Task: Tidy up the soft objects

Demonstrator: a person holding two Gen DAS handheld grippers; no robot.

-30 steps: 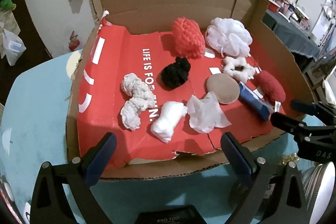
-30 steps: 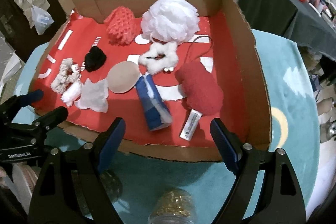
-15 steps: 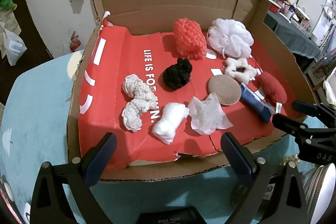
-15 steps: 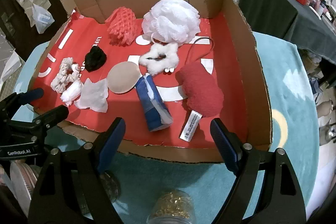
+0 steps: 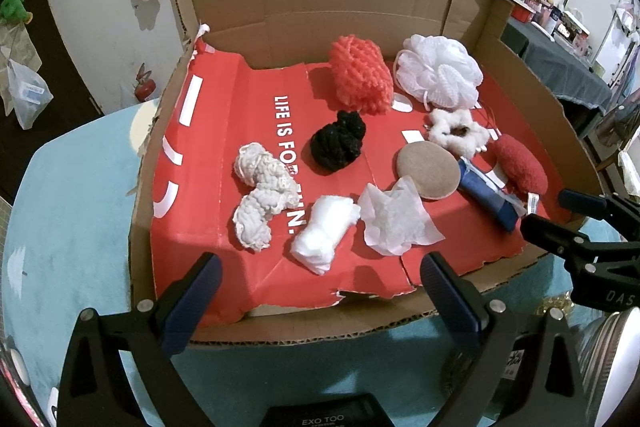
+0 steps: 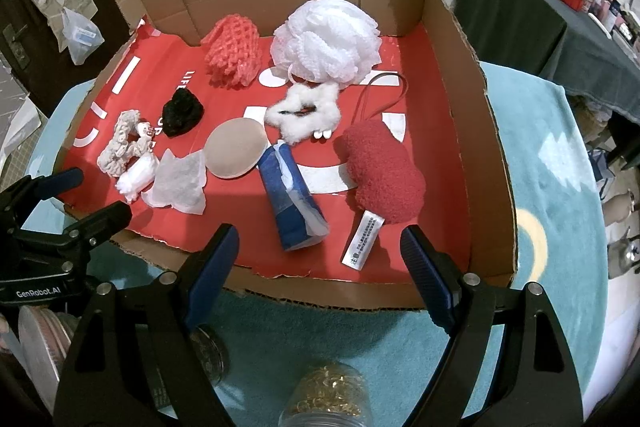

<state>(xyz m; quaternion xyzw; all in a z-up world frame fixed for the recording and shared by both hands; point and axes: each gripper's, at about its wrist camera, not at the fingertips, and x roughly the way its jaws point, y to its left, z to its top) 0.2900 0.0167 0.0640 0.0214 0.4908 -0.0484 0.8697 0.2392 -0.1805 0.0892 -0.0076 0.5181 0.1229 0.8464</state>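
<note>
both claws hover at the near edge of an open cardboard box (image 5: 352,7) with a red printed floor, which rests on a teal-covered worktop (image 5: 72,211). the left claw (image 5: 320,291) has its blue-padded fingers (image 5: 192,297) spread wide apart, holding nothing; the right claw (image 6: 318,271) is likewise spread wide and empty. straight ahead of the left claw, just past the box's torn front lip, lies a white wad of soft fabric (image 5: 324,233), with a knobbly cream knitted piece (image 5: 262,197) touching it on its left side and a crumpled white tissue (image 5: 396,219) just beside it on the right. beyond these sit a black yarn ball (image 5: 338,145) and, further back, an orange knitted bundle (image 5: 360,79) and a white mesh bath pouf (image 5: 438,71) near the far wall. ahead and to the right of the left claw is a round tan pad (image 5: 428,169), partly overlapped by the tissue, with a fluffy white scrunchie (image 5: 458,131) behind it. straight ahead of the right claw lies a blue tissue packet (image 6: 292,201), and just right of it a dark red plush pad (image 6: 380,173) with a white label (image 6: 362,239) pointing back toward the claw. below the right claw, a clear jar of gold bits (image 6: 328,399) stands on the worktop.
</note>
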